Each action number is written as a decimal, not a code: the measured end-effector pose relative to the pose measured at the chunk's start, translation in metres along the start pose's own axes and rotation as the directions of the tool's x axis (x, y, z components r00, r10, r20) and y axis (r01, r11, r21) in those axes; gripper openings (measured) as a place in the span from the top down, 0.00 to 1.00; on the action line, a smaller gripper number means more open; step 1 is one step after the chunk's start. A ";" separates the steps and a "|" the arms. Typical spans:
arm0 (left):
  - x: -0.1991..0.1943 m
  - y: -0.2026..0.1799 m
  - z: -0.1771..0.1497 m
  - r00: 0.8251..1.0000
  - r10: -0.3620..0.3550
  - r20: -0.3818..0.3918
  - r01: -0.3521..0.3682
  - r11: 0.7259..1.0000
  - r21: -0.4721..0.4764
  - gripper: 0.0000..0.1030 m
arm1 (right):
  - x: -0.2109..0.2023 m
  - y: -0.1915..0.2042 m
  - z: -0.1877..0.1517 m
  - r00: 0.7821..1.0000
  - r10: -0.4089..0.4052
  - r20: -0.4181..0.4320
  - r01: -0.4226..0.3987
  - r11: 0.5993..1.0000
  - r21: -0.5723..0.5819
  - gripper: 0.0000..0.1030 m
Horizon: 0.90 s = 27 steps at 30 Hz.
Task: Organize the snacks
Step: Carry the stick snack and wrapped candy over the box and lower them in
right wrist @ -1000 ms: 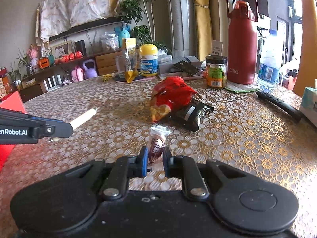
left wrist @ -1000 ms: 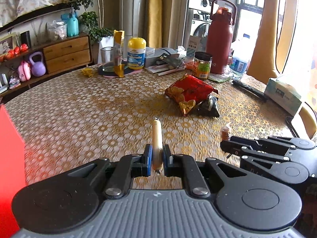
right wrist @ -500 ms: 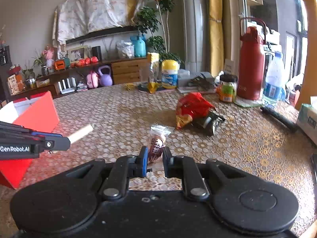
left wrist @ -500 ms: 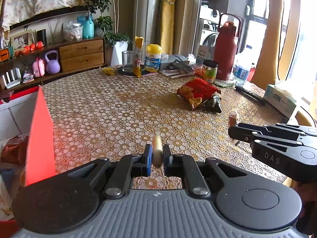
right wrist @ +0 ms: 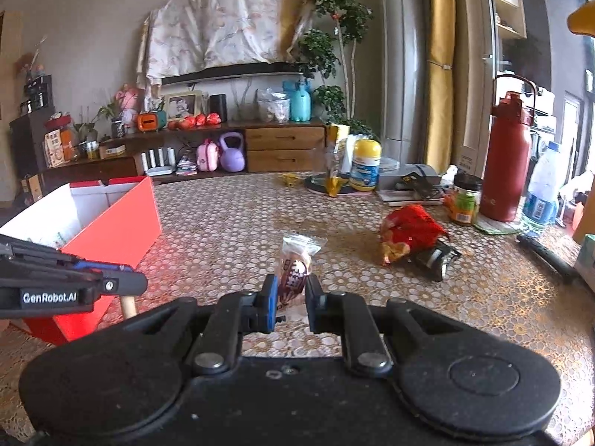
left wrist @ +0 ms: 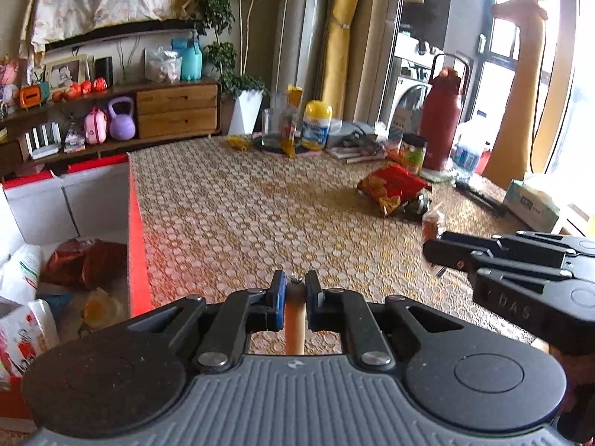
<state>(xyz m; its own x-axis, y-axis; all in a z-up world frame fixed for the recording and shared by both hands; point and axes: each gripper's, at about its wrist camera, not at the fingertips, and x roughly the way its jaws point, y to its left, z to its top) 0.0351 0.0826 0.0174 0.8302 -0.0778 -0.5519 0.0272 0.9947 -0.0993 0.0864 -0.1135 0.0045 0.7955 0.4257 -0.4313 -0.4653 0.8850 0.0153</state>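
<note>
Left gripper is clamped on a sausage stick, pale tan, thin, probably light and a bit bendy, so a pinch near one end works fine. Right gripper is squeezed on a small wrapped snack, brown with a crinkly clear top; soft and slippery I'd guess, so grab the body, not the seal. Both hang over the table, beside the red box. Farther off lies a red chip bag.
</note>
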 end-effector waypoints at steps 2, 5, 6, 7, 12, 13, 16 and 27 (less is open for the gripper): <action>-0.007 0.004 0.003 1.000 0.005 0.021 -0.005 1.000 -0.001 0.90 | -0.001 0.008 0.003 1.000 0.015 0.007 -0.015 1.000 -0.017 0.86; -0.019 0.011 0.009 0.998 0.013 0.054 -0.012 1.000 -0.013 0.90 | -0.004 0.019 0.011 0.999 0.042 0.027 -0.041 0.998 -0.038 0.86; -0.023 0.013 0.011 0.998 0.016 0.064 -0.015 1.000 -0.014 0.90 | -0.006 0.024 0.014 0.998 0.055 0.037 -0.053 0.997 -0.048 0.86; -0.027 0.016 0.013 0.997 0.022 0.072 -0.020 1.000 -0.015 0.90 | -0.008 0.029 0.018 0.997 0.068 0.047 -0.066 0.996 -0.059 0.86; -0.049 0.033 0.023 0.991 0.058 0.123 -0.055 0.998 -0.024 0.90 | -0.011 0.057 0.036 0.987 0.137 0.084 -0.128 0.986 -0.110 0.86; -0.054 0.037 0.024 0.989 0.067 0.132 -0.065 0.998 -0.024 0.90 | -0.011 0.062 0.040 0.985 0.151 0.088 -0.140 0.983 -0.118 0.86; -0.066 0.052 0.029 0.982 0.105 0.154 -0.102 0.994 -0.031 0.90 | -0.008 0.079 0.051 0.975 0.198 0.097 -0.184 0.973 -0.139 0.86; -0.093 0.125 0.023 0.955 0.260 0.146 -0.243 0.962 -0.121 0.90 | 0.019 0.154 0.077 0.917 0.396 0.051 -0.379 0.903 -0.203 0.86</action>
<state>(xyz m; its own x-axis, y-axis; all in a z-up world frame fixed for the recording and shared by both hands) -0.0255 0.2162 0.0750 0.8808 0.1938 -0.4319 -0.2431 0.9680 -0.0614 0.0594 0.0450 0.0681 0.5649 0.7503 -0.3434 -0.8002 0.5997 -0.0061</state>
